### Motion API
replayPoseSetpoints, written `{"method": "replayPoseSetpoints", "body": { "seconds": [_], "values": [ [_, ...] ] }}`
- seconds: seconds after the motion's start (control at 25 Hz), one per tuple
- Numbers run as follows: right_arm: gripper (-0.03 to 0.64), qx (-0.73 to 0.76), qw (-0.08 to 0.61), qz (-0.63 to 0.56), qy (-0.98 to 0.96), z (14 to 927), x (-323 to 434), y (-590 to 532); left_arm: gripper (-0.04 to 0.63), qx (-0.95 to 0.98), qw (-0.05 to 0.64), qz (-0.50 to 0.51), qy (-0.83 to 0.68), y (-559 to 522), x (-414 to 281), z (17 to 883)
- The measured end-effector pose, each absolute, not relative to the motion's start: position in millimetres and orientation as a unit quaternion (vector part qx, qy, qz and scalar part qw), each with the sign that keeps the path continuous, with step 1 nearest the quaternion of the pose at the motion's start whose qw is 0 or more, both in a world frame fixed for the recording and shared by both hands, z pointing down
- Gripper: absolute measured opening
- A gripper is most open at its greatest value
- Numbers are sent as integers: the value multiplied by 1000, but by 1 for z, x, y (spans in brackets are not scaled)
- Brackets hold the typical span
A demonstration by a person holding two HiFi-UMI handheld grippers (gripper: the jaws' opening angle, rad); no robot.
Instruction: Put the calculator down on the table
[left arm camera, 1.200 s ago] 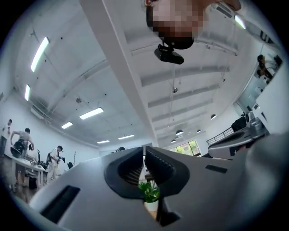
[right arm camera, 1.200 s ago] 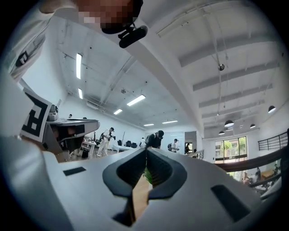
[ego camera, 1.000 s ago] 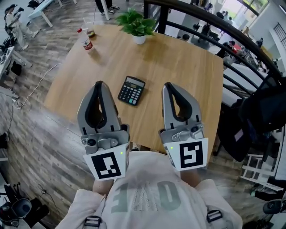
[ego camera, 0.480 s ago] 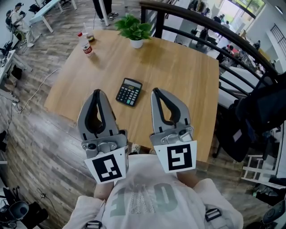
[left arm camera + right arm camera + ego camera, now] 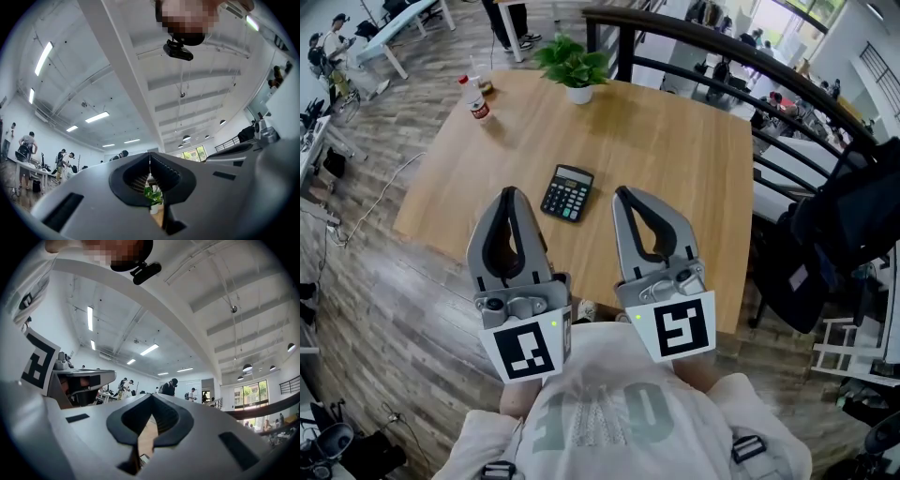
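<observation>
- wooden table (image 5: 675, 141), head view, scanned left to right.
- far left corner: a plastic bottle (image 5: 472, 97) with a red cap and label, upright; just behind it a small cup (image 5: 485, 82), probably a glass, too small to be sure.
- left gripper (image 5: 512, 193) is held over the near edge of the table. in the left gripper view the left gripper (image 5: 150, 154) has its jaws closed tip to tip, nothing between the pads.
- calculator (image 5: 567, 193): dark, lies flat on the table, keys up, between the two gripper tips and a little beyond them. it touches neither gripper.
- potted plant (image 5: 575, 64) stands at the far edge, well apart from the calculator; its leaves (image 5: 152, 194) show through the gap below the left jaws.
- right gripper (image 5: 622, 194) is beside the left one, pointing the same way. in the right gripper view the right gripper (image 5: 151, 395) is also closed at the tips and holds nothing; bare tabletop shows through the gap.
- right of the table: a black railing (image 5: 787, 80), and a black bag (image 5: 853, 220) hanging by it.
</observation>
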State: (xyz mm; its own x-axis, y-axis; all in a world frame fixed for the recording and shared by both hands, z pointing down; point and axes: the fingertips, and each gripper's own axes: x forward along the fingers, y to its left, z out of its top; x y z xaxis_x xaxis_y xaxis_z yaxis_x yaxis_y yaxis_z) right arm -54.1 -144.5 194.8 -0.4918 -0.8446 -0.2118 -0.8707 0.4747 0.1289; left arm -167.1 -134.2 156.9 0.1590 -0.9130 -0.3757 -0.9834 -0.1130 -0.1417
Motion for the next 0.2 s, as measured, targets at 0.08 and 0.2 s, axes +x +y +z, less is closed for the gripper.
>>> {"method": "replayPoseSetpoints", "body": {
  "seconds": [0.08, 0.2],
  "values": [
    [18, -498, 58, 111, 858, 196, -55, -138, 11, -742, 183, 100, 637, -129, -165, 157],
    [18, -501, 52, 110, 857, 197, -55, -130, 11, -745, 181, 102, 634, -122, -165, 156]
  ]
}}
